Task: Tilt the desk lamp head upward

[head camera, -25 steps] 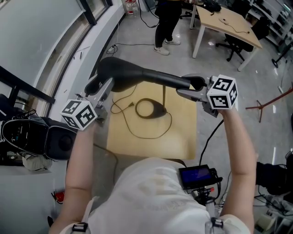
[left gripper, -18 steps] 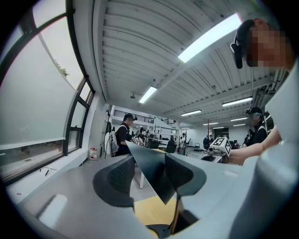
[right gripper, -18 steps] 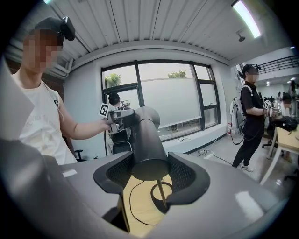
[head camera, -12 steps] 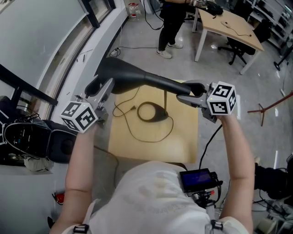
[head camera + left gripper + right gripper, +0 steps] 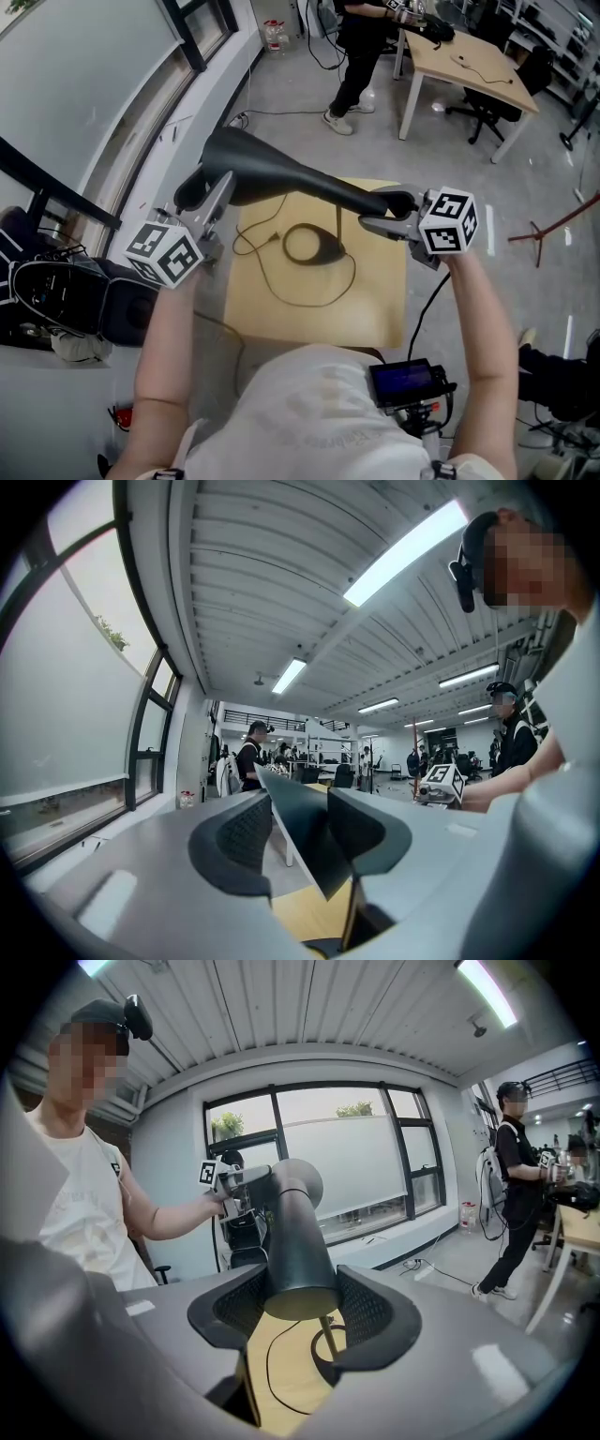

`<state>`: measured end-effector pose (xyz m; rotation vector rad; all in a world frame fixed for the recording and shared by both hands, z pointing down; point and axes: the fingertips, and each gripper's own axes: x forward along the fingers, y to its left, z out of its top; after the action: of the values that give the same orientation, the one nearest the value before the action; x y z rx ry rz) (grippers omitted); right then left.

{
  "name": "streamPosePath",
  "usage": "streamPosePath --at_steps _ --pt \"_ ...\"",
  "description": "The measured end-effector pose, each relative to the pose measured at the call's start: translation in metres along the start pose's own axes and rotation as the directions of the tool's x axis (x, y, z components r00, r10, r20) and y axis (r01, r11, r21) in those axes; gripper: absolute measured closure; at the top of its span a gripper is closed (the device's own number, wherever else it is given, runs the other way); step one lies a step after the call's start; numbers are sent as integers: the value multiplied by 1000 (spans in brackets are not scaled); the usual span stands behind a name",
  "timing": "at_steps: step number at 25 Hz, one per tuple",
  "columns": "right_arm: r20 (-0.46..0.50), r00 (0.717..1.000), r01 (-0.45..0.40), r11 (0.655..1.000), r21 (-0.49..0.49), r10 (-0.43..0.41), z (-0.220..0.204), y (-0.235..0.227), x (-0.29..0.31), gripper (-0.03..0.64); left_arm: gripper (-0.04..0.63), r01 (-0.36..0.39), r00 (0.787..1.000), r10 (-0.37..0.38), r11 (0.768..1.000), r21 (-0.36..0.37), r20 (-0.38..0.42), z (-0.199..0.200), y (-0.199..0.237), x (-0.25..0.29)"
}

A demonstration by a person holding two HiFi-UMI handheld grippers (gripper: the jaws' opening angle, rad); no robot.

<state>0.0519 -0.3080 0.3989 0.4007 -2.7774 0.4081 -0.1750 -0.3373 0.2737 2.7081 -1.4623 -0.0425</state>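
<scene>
Above the counter, mid-frame, hung the lamp head. Your right claw clenched its narrow tail; your left claw had just been closing its jaws round the thin flared rim, not yet pinching. It looked stiff and slippery: hold that rim.

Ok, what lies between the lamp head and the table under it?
In the head view, only the lamp's thin stem joins the lamp head to its round base on the table; the black cord loops beside it.
</scene>
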Motion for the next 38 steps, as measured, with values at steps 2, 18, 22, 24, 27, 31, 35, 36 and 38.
streamPosePath --at_steps 2,18,22,24,27,31,35,36,38 --pt "7 1000 1 1000 5 -1 -2 0 0 380 419 1 1000 -1 1000 7 2 3 -2 0" --pt "45 998 -33 999 30 32 -5 2 7 377 445 13 999 -16 997 70 41 40 -22 7" --pt "54 998 -46 998 31 44 -6 2 8 377 445 20 999 -24 996 89 45 49 -29 8" --pt "58 997 -51 998 31 49 -7 3 10 377 445 23 999 -27 995 92 46 52 -32 7" --pt "60 997 -58 998 31 56 -9 3 11 376 445 25 999 -29 995 96 39 58 -39 8" --pt "53 996 -67 997 25 65 -10 5 16 374 445 37 998 -43 992 119 46 67 -46 7" --pt "48 997 -69 997 23 68 -12 3 20 374 445 46 997 -53 990 133 49 73 -53 9" --pt "45 997 -70 997 22 69 -13 3 21 374 445 48 997 -55 990 136 51 74 -55 10" --pt "40 997 -73 997 19 72 -14 3 23 374 443 51 997 -60 989 141 56 77 -58 11"
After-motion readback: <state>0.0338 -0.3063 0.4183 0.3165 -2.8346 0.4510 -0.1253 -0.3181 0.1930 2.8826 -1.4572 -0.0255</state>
